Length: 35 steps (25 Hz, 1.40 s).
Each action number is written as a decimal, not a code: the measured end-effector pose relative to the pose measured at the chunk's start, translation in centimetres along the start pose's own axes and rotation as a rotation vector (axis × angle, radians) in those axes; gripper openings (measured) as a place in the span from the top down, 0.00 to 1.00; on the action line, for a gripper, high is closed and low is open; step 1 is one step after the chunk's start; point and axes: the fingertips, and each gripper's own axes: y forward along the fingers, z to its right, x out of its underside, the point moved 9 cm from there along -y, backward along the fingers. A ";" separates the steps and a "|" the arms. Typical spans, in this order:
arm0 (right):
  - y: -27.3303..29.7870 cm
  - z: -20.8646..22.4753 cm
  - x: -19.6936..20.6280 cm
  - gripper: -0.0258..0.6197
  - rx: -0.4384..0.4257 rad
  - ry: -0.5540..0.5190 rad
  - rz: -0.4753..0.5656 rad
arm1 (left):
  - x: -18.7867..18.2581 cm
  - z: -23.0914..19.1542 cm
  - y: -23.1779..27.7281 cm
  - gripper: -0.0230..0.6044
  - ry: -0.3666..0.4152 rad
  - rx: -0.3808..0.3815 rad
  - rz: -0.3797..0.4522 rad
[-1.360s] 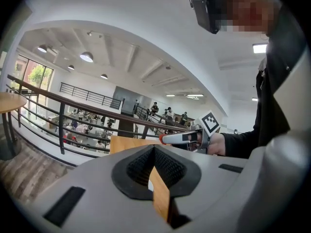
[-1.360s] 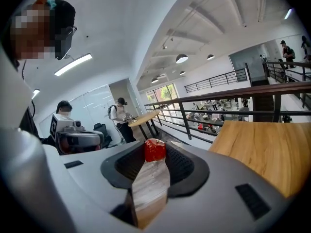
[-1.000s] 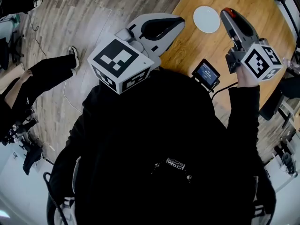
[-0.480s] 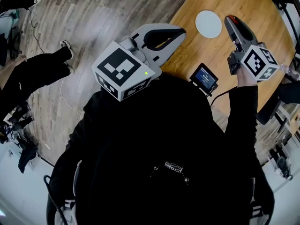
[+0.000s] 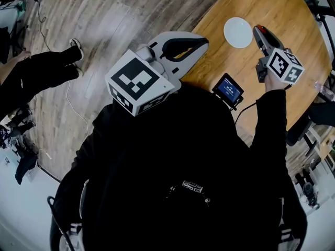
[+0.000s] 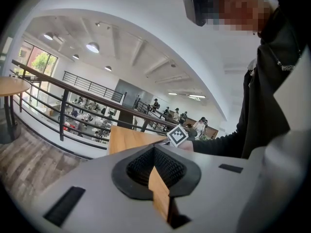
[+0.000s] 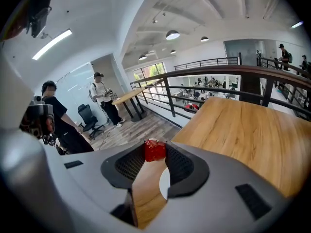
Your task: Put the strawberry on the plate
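My right gripper [image 5: 260, 31] hovers over the wooden table [image 5: 272, 4], just right of the small white plate [image 5: 238, 32]. It is shut on the red strawberry [image 7: 155, 151], which sits pinched between the fingertips of the right gripper [image 7: 155, 144]. Through the gap below the fruit, the right gripper view shows part of the plate [image 7: 164, 182]. My left gripper [image 5: 203, 42] is held near the table's near-left edge. In the left gripper view, the tips of the left gripper [image 6: 154, 149] meet with nothing between them.
A small screen device [image 5: 229, 89] with a cable sits at the table's near edge. A seated person's legs and shoes [image 5: 49, 69] are on the wood floor to the left. People stand by a railing [image 7: 102, 103] beyond the table.
The head view has drifted, so the table and plate appear lower. My right gripper still holds the strawberry just right of the plate. The left gripper has barely moved.
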 end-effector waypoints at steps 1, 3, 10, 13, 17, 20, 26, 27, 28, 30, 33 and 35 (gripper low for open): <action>0.3 0.4 0.3 0.74 0.004 0.000 -0.013 | 0.0 0.0 0.0 0.96 -0.002 -0.002 -0.002; 1.0 1.3 1.0 0.74 0.016 -0.003 -0.040 | 0.2 0.0 0.0 0.96 -0.004 -0.005 -0.004; 2.8 3.6 3.9 0.74 0.049 0.011 -0.117 | 0.6 0.0 0.1 0.96 -0.027 -0.017 -0.001; 3.5 4.4 4.8 0.74 0.059 0.011 -0.147 | 0.9 -0.3 -0.1 0.96 -0.060 -0.033 0.004; 4.7 5.6 5.8 0.74 0.075 0.005 -0.192 | 1.0 -0.6 -0.2 0.96 -0.065 -0.041 -0.005; 5.7 6.3 6.9 0.74 0.088 0.006 -0.231 | 1.0 -0.7 0.0 0.96 -0.063 -0.038 -0.007; 7.0 7.1 8.6 0.74 0.104 -0.011 -0.292 | 1.2 -1.0 0.3 0.96 -0.074 -0.038 -0.016; 7.3 7.2 8.8 0.74 0.105 -0.022 -0.304 | 1.2 -1.0 0.4 0.96 -0.074 -0.039 -0.016; 7.5 7.3 9.0 0.74 0.105 -0.032 -0.316 | 1.2 -0.9 0.4 0.96 -0.072 -0.039 -0.015; 8.0 7.5 9.4 0.74 0.107 -0.049 -0.339 | 1.3 -0.9 0.4 0.96 -0.067 -0.041 -0.012; 8.5 7.5 9.8 0.74 0.119 -0.080 -0.370 | 1.4 -0.9 0.0 0.96 -0.073 -0.058 -0.010; 8.9 7.5 10.0 0.74 0.130 -0.112 -0.391 | 1.4 -1.1 -0.2 0.96 -0.078 -0.070 -0.009</action>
